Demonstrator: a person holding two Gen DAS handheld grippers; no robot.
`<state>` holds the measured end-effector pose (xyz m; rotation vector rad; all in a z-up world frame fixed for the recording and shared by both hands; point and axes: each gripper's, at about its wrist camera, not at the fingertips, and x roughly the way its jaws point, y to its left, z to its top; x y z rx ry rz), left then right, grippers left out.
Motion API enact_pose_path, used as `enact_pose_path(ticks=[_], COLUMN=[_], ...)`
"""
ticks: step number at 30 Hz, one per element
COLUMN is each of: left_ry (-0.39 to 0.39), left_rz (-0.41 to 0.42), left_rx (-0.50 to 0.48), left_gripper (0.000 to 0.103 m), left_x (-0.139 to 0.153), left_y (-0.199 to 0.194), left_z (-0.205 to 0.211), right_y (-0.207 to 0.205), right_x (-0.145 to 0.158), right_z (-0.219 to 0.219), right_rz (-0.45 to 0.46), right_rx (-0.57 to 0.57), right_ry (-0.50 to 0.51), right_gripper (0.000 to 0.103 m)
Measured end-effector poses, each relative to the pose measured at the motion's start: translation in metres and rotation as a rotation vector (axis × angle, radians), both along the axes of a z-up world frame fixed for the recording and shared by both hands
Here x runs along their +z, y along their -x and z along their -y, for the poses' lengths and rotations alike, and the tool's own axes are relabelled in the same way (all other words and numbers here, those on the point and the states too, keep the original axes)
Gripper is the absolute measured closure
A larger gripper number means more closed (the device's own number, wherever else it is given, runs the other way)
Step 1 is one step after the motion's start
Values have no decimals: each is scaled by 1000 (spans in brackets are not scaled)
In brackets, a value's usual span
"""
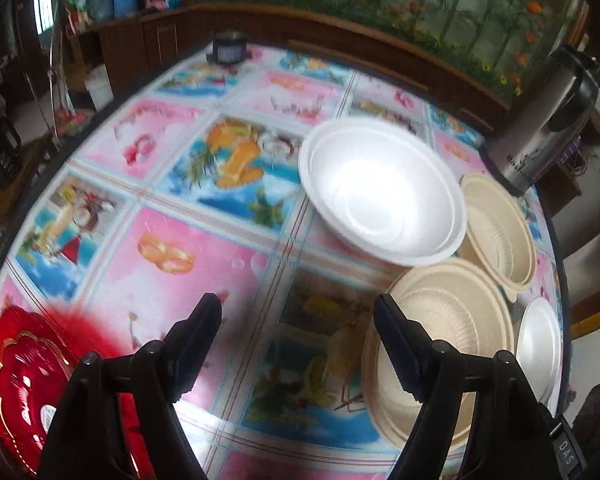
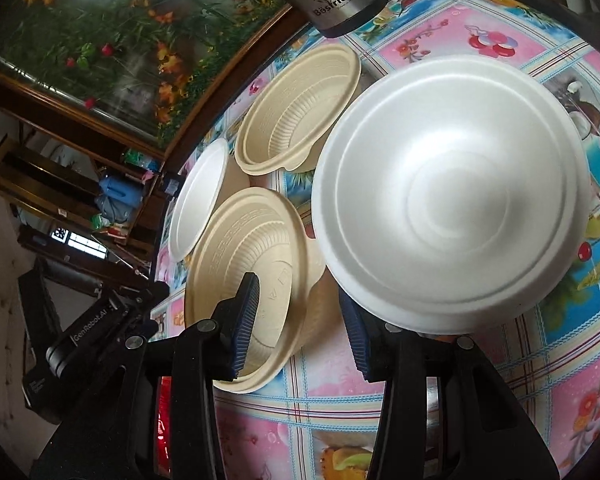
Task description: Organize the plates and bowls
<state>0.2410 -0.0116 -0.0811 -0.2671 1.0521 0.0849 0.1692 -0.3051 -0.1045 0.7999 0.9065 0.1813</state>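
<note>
The worktop [image 1: 204, 248] is round, dark-rimmed and covered with a glossy cloth of pink and blue fruit-print squares; the disposable tableware is grouped toward its right side in the left wrist view

Large white foam bowl [image 1: 382, 190]: upright, smooth, with a stepped rim and a bright glare in its well; it stands just beside the beige items, its near edge overlapping the nearer beige bowl in both views

Near beige bowl [image 1: 448, 332]: fibre-coloured, ribbed wall, embossed rim band (a moulded mark shows in its base in the right wrist view); more rims show stacked beneath it

Far beige bowl [image 1: 498, 228]: same ribbed type, standing next to the steel flask [image 1: 548, 120], which stands at the worktop's far right edge

Small white plate [image 1: 540, 344]: shallow, smooth, leaning against the beige items at the worktop edge

Red plate [image 1: 24, 376]: foil-bright, scalloped and gold-trimmed, at the near left edge, well apart from the other items

Left gripper [image 1: 298, 320]: fingers spread wide over bare cloth, gripping nothing; its right finger overlaps the near beige bowl's rim in view, contact cannot be told

Right gripper [image 2: 302, 320]: fingers partly open with blue ribbed pads [image 2: 246, 320]; the left one lies over the near beige bowl [image 2: 240, 272], the right one under the white foam bowl's [image 2: 452, 196] rim; no pad is seen pressing on either
</note>
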Motion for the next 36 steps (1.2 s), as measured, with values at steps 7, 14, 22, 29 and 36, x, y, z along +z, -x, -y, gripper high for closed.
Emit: enact_pose_path(ticks=[7, 14, 22, 29, 36], left_ry=[170, 263, 220, 162, 148], left_rz=[-77, -62, -82, -46, -37], left_rx=[-3, -67, -124, -139, -144], left_gripper=[24, 24, 26, 48, 73], left_x=[-14, -5, -16, -15, -18], left_y=[-4, 4, 4, 6, 6], left_z=[-4, 13, 36, 40, 37], right_y=[1, 1, -1, -1, -1], right_x=[1, 2, -3, -5, -9], right_z=[-1, 4, 2, 2, 7], right_rz=[24, 32, 17, 7, -9], right_rx=[14, 7, 36, 33, 13], right_ry=[19, 11, -21, -26, -52], right_gripper=[61, 61, 61, 68, 87])
